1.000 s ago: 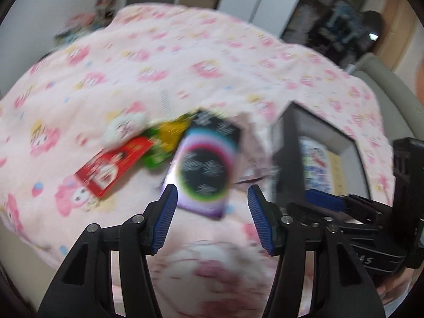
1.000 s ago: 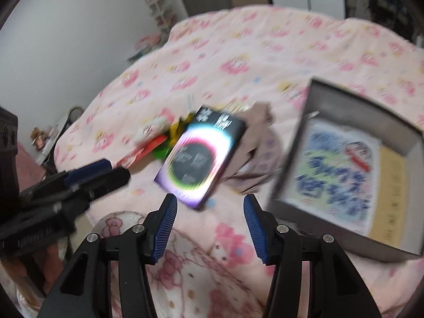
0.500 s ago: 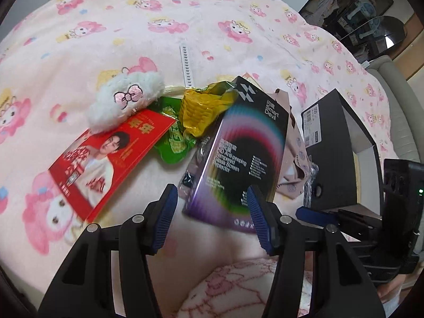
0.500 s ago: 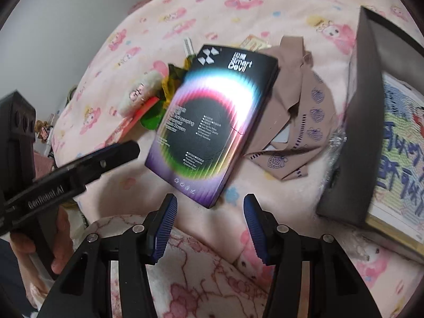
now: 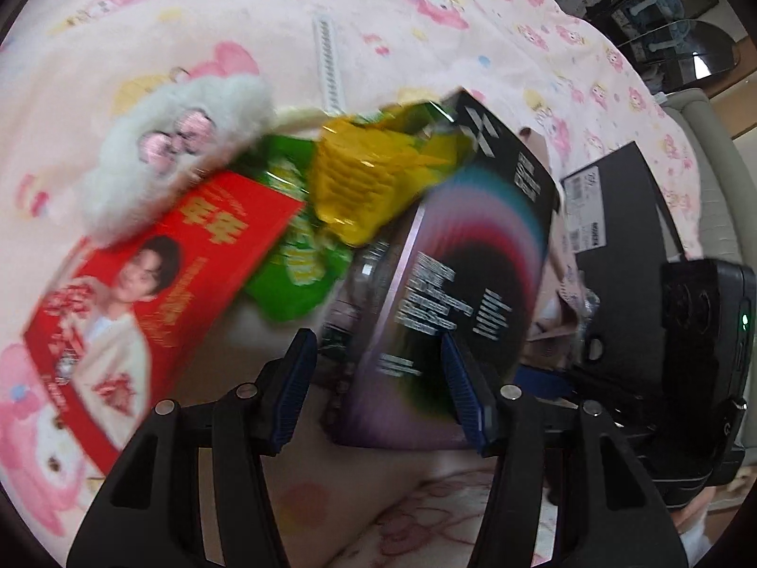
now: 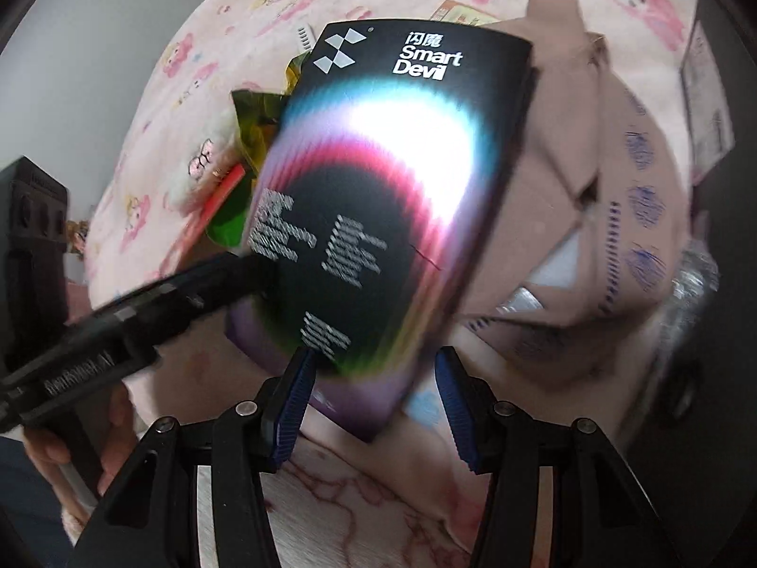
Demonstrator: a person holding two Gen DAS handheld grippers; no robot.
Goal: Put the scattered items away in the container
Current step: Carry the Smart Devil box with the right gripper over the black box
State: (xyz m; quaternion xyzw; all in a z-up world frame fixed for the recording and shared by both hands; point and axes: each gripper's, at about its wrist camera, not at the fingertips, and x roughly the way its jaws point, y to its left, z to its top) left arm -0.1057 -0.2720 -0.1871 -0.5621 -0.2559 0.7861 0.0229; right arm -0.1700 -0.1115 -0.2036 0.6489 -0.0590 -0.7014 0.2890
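Iridescent black box (image 6: 378,199) w/ "Smart Devil" print lies flat on the pink cartoon bedspread (image 5: 142,23), near its front edge, atop the clutter pile. Both grippers come at its near end. Right gripper (image 6: 374,402): jaws opening, box corner between them but pads not pressing, so nothing held. Left gripper (image 5: 378,393): jaws apart, straddling the box's near edge, no squeeze visible.

Black container (image 5: 624,217) sits to the right of the pile, toward the bed's right edge, just beside the box.

Risks, as I judge it:
- Two grippers on one box end; left finger already crosses into the right-wrist view, touching or nearly touching the box side. They could clash or shove the box.
- Glossy lid plus soft bedding means pads may slip, or the box sinks and tilts.
- Box rests on beige fabric (image 6: 591,165); a lift could drag it along.

Views differ: left wrist shows red packet (image 5: 156,284), white plush (image 5: 180,156), green wrapper (image 5: 303,274), yellow wrapper (image 5: 369,180) and the container's outer wall. Right wrist shows the brand text, the fabric spread out, a crinkly plastic bit (image 6: 690,284) and a hand (image 6: 71,449) on the left tool.
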